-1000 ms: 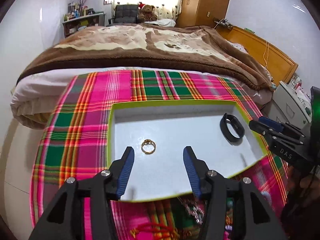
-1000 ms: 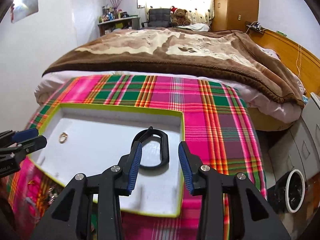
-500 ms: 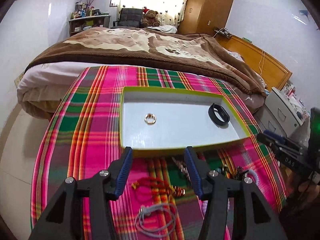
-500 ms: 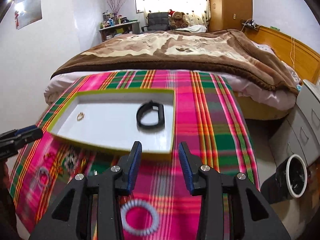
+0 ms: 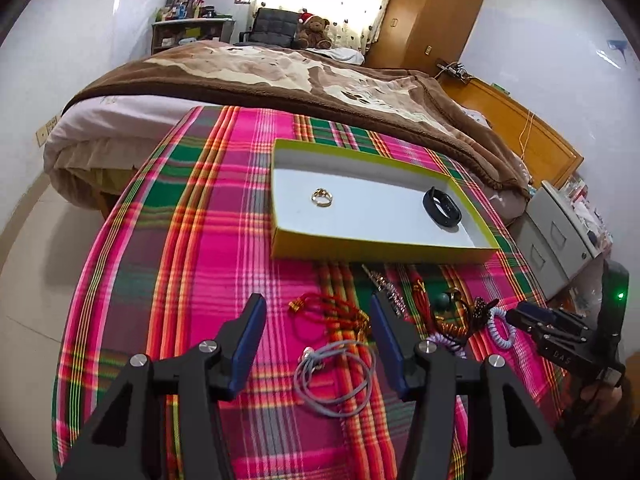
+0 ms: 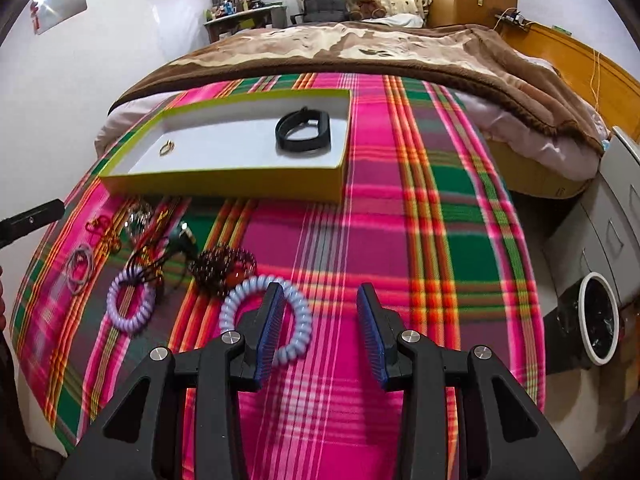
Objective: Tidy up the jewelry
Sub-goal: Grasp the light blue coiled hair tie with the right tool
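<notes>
Grey cord loop [image 5: 334,376] between spread left tongs [image 5: 318,330].

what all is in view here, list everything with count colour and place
tray: 1, yellow-green rim, white inside, far part of cloth
ring: 1, gold, in tray, left part
band: 1, black, in tray, right part
coil hair ties: 2, pale blue and lilac, on cloth near right gripper
thin hair ties: grey, count unclear, on cloth between the left fingers
red cord: 1, red, on cloth before the tray
bead bracelet: 1, dark, beside blue coil
plaid cloth: 1, pink and green, under everything
bed: 1, brown blanket, behind
bin: 1, white, floor at right
left gripper: open, empty
right gripper: open, empty
</notes>
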`<act>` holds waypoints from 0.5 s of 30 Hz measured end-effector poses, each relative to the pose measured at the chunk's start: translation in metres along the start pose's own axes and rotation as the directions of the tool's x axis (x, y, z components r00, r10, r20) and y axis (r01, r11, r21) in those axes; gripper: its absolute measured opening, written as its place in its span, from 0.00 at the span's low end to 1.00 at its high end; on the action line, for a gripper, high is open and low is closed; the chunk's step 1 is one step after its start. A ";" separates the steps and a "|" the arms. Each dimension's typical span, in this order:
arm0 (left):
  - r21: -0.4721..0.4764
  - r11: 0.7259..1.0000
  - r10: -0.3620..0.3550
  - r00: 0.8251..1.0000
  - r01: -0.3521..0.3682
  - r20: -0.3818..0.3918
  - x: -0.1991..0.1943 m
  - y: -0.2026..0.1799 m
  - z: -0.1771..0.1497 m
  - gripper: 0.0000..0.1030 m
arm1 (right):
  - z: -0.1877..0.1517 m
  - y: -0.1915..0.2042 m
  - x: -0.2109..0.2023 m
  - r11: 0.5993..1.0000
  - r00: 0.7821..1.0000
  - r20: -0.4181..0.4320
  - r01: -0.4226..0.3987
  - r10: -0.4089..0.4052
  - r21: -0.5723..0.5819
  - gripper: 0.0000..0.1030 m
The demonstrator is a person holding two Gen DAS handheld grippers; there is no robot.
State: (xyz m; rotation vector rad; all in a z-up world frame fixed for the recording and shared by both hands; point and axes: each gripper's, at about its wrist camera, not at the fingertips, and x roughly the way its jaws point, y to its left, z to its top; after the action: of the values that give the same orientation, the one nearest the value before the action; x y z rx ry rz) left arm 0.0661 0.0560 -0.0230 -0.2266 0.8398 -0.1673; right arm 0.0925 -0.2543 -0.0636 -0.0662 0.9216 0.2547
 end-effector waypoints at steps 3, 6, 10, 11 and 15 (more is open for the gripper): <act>-0.004 1.000 0.015 1.000 -0.015 -0.002 -0.003 0.007 -0.005 0.54 | -0.005 0.002 0.004 1.000 1.000 -0.014 0.002 -0.002 -0.005 0.38; -0.023 1.000 0.019 1.000 -0.019 0.000 -0.006 0.014 -0.007 0.54 | -0.009 0.007 0.006 0.999 0.999 -0.014 0.030 -0.030 -0.021 0.38; -0.034 0.999 0.026 1.000 -0.026 0.003 -0.010 0.021 -0.009 0.54 | -0.011 0.013 0.004 0.998 0.999 -0.004 0.045 -0.046 -0.039 0.24; -0.034 0.999 0.025 1.000 -0.025 0.003 -0.010 0.022 -0.010 0.54 | -0.011 0.014 0.004 0.998 0.999 -0.003 0.049 -0.049 -0.040 0.12; -0.018 1.000 0.017 1.000 -0.017 -0.016 -0.008 0.023 -0.014 0.54 | -0.012 0.014 0.002 0.998 0.998 0.005 0.058 -0.058 -0.022 0.10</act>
State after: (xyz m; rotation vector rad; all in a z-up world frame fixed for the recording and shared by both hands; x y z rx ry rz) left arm 0.0515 0.0779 -0.0327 -0.2353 0.8587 -0.1455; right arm 0.0814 -0.2426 -0.0718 -0.1124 0.9117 0.2110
